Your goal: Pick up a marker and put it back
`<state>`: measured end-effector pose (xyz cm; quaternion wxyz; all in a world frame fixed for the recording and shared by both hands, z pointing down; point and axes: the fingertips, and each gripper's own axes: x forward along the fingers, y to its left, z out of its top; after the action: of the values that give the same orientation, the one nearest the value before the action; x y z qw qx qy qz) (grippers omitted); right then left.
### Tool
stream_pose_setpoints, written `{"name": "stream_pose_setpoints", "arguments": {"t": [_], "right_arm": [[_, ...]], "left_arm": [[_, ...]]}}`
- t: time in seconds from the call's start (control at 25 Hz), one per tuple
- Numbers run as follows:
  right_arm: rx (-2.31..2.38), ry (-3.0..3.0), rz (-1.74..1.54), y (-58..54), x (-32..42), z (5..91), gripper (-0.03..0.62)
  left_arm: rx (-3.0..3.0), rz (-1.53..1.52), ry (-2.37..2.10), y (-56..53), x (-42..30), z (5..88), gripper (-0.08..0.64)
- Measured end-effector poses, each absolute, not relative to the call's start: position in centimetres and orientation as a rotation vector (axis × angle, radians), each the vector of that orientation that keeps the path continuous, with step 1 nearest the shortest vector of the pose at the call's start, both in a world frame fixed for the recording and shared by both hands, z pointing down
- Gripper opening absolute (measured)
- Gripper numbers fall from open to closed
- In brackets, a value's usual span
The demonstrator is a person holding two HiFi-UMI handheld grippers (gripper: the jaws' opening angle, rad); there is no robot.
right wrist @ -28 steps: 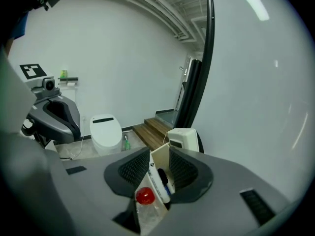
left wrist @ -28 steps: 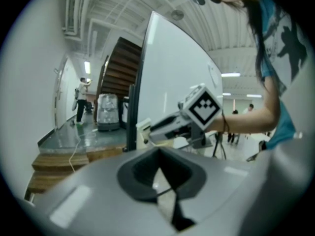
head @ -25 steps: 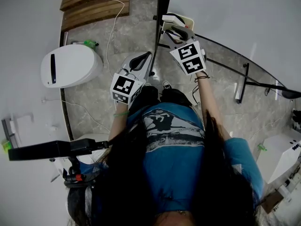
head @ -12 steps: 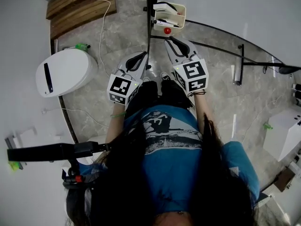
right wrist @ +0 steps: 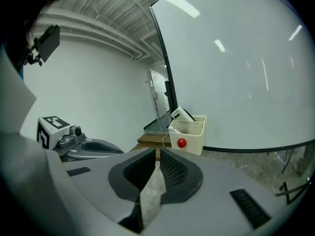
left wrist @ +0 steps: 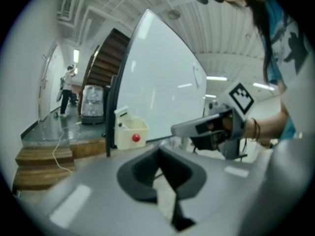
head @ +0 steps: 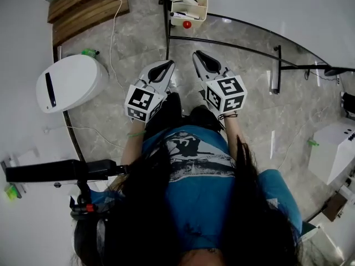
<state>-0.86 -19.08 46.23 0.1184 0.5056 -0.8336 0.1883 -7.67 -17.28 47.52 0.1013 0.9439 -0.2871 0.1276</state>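
Note:
A cream holder point(head: 194, 4) with a red knob hangs at the whiteboard's edge; a marker point(head: 178, 15) and an eraser lie in it. In the right gripper view the holder point(right wrist: 193, 134) stands ahead, with the marker point(right wrist: 174, 129) poking over its rim. My right gripper point(head: 198, 55) is well short of the holder. Its jaws are closing, a thin slit is left between them, and they hold nothing. My left gripper point(head: 166, 65) hangs beside it with its jaw tips touching and nothing held. In the left gripper view the holder point(left wrist: 132, 132) is beyond the left gripper point(left wrist: 158, 150).
The whiteboard point(head: 266, 10) stands on black legs point(head: 275, 65) to the right. A white rounded machine point(head: 69, 82) sits on the floor at the left. Wooden steps point(head: 83, 4) lie at the back left, with a cable point(head: 111, 54) trailing past them. A black bar point(head: 55, 172) crosses at the lower left.
My right gripper has drawn back from the holder toward the person's body and its jaws have narrowed. The left gripper has barely moved.

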Motion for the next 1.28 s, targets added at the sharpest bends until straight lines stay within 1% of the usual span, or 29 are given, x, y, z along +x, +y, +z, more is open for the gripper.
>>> {"name": "stream_pose_setpoints", "arguments": {"t": [0.32,0.76,0.92,1.28], "right_arm": [[1.423,-2.525,0.595,-12.7,3.7,45.3,0.025],[1.187,-2.609,0.647,2.1,11.8,46.7,0.020],[1.116,-2.651,0.678,6.1,12.4,46.5,0.018],[1.060,-2.696,0.688,10.7,10.4,46.3,0.018]], "left_arm": [[2.775,0.385,-0.989,-11.7,-4.0,46.4,0.003],[2.594,0.353,-1.239,4.3,3.4,48.3,0.003],[2.582,0.390,-1.272,9.0,5.0,47.5,0.003],[2.600,0.428,-1.317,13.4,4.3,46.3,0.003]]}}
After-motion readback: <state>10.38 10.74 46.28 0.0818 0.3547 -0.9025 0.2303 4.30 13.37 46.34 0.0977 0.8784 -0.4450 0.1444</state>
